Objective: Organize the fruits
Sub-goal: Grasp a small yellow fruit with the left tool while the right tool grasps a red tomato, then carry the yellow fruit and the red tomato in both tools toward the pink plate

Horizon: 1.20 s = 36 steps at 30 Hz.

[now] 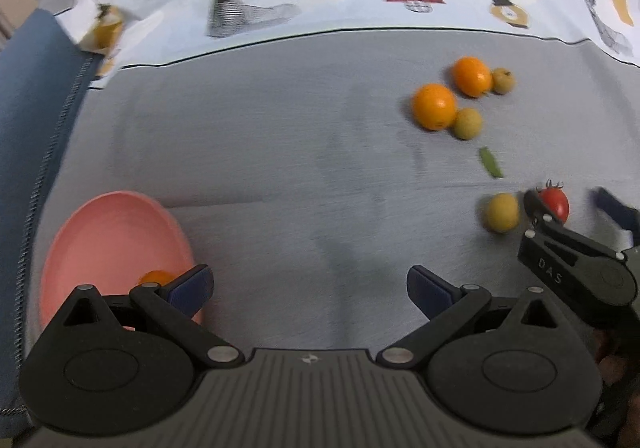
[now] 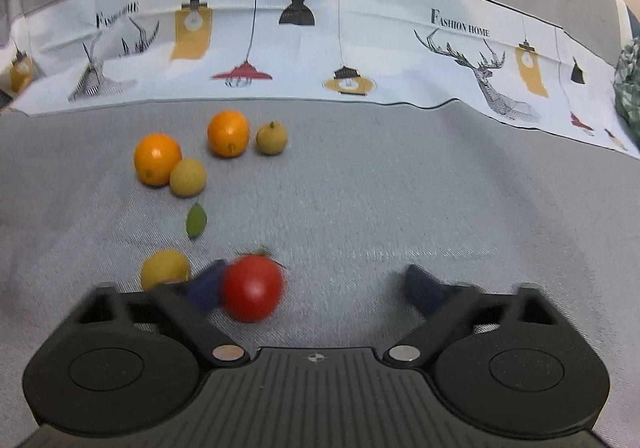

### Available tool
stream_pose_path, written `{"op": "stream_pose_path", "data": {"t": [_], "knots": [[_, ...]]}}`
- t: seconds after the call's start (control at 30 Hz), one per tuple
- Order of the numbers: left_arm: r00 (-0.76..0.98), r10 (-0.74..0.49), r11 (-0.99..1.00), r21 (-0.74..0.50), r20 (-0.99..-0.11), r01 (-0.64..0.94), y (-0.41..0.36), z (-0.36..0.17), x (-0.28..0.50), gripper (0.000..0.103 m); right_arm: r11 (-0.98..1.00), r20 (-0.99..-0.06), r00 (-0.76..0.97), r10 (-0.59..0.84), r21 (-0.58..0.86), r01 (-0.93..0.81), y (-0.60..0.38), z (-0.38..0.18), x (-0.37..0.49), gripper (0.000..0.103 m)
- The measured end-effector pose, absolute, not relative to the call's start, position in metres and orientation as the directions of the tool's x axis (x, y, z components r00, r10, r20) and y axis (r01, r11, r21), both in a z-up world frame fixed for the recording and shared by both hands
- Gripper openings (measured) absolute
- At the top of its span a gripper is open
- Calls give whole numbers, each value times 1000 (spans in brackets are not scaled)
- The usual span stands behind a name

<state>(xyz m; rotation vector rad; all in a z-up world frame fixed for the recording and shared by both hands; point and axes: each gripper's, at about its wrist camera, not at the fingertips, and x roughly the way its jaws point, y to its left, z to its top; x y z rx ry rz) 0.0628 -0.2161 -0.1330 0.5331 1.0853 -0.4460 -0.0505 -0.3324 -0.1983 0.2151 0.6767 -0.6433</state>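
A red tomato (image 2: 252,288) lies on the grey cloth between the fingers of my right gripper (image 2: 312,280). The left finger (image 2: 204,288) is against it; the right finger stands well clear, so the jaws are open. A yellow fruit (image 2: 164,268) sits just left of that gripper. Farther back lie two oranges (image 2: 157,158) (image 2: 228,133) and two small yellow-green fruits (image 2: 188,177) (image 2: 272,137). My left gripper (image 1: 308,280) is open and empty beside a pink bowl (image 1: 112,232) holding a small orange fruit (image 1: 154,277). The right gripper (image 1: 568,200) and tomato (image 1: 556,202) show at the right edge.
A green leaf (image 2: 196,220) lies between the fruit groups. A white printed cloth band (image 2: 320,28) runs along the back. Blue fabric (image 1: 32,108) borders the left side, and a green checked item (image 2: 630,88) sits at the far right.
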Motion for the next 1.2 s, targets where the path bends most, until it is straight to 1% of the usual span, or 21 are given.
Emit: {"op": "stream_pose_path", "data": {"t": [0.07, 0.13, 0.23, 0.37, 0.6, 0.77, 0.83, 0.87, 0.9, 0.93, 0.97, 1.0, 1.07, 1.2], "knots": [[374, -102, 782, 158, -922, 603, -228, -138, 62, 103, 781, -632, 594, -498, -28, 624, -333, -195, -55, 46], [341, -130, 773, 120, -931, 622, -240, -143, 61, 103, 755, -630, 571, -527, -38, 654, -338, -194, -59, 39], [307, -166, 760, 77, -937, 645, -259, -151, 59, 103, 666, -633, 502, -590, -29, 746, -355, -193, -67, 39], [217, -202, 752, -9, -955, 659, -280, -164, 61, 103, 575, -641, 444, -626, 6, 818, -372, -194, -79, 40], [112, -264, 730, -123, -958, 672, -302, -177, 60, 102, 540, -645, 430, -632, 31, 841, -378, -197, -83, 40], [123, -277, 737, -128, -953, 664, -311, -181, 61, 102, 535, -643, 425, -637, 28, 844, -378, -197, -84, 39], [140, -284, 739, -123, -949, 662, -312, -181, 60, 95, 536, -642, 424, -639, 23, 844, -378, -197, -83, 39], [160, -289, 734, -111, -944, 670, -315, -179, 60, 82, 537, -641, 424, -639, 22, 843, -378, -197, -83, 39], [178, -295, 724, -98, -939, 683, -315, -177, 58, 61, 539, -641, 424, -640, 18, 842, -377, -197, -83, 39], [187, -304, 713, -93, -934, 695, -316, -175, 56, 49, 542, -640, 421, -643, 9, 841, -376, -197, -82, 37], [181, -313, 706, -100, -932, 701, -316, -174, 57, 28, 545, -639, 420, -645, 1, 839, -374, -197, -82, 33], [172, -317, 707, -112, -933, 698, -315, -173, 58, 28, 552, -637, 419, -647, -11, 834, -371, -197, -81, 31], [170, -319, 712, -117, -932, 692, -311, -172, 59, 28, 568, -631, 417, -654, -47, 821, -365, -196, -77, 31], [174, -346, 715, -139, -922, 685, -298, -160, 58, 28, 550, -618, 437, -654, 8, 835, -369, -190, -83, 30]]}}
